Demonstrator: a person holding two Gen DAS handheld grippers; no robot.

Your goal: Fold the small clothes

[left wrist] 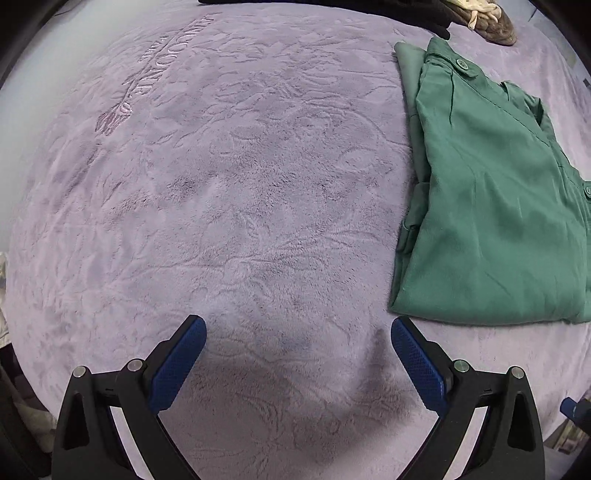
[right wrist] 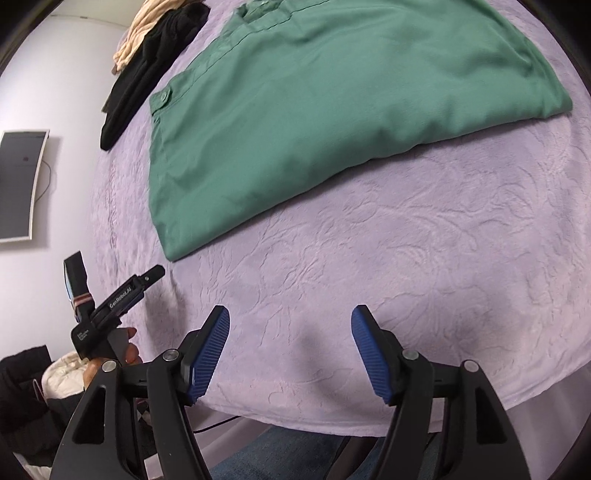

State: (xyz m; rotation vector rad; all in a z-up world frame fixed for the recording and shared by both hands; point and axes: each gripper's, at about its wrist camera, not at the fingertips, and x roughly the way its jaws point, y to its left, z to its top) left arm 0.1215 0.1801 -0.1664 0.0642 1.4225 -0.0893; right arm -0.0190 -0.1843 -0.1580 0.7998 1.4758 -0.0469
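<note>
Left wrist view: the left gripper (left wrist: 298,328) points down at the bed, its blue pads (left wrist: 177,365) spread wide with only the lilac blanket (left wrist: 229,192) between them — released, grasping nothing. Just beyond the right-hand pad lies the green shirt (left wrist: 495,206), folded into a flat packet on the blanket, its lower edge near that fingertip but not touching it. Only this view shows the embossed lettering (left wrist: 147,81) in the blanket, the stacked fold layers along the shirt's left edge, and a brown cloth item with cream cord (left wrist: 491,18) at the far edge of the bed.

Right wrist view: the right gripper (right wrist: 290,325) hangs tilted above the near edge of the blanket (right wrist: 406,258), pads (right wrist: 207,358) apart and empty — likewise released. The shirt (right wrist: 314,103) lies further up the bed, well clear of the fingertips, with one buttoned tab (right wrist: 162,98) showing. Only this view shows the other gripper (right wrist: 110,314) from the side, held in a hand (right wrist: 127,349) off the bed's left edge, a dark garment (right wrist: 147,70) and a cream one (right wrist: 147,26) heaped beyond the shirt, and a wall panel (right wrist: 18,184) with a cord.

No container appears in either view.
</note>
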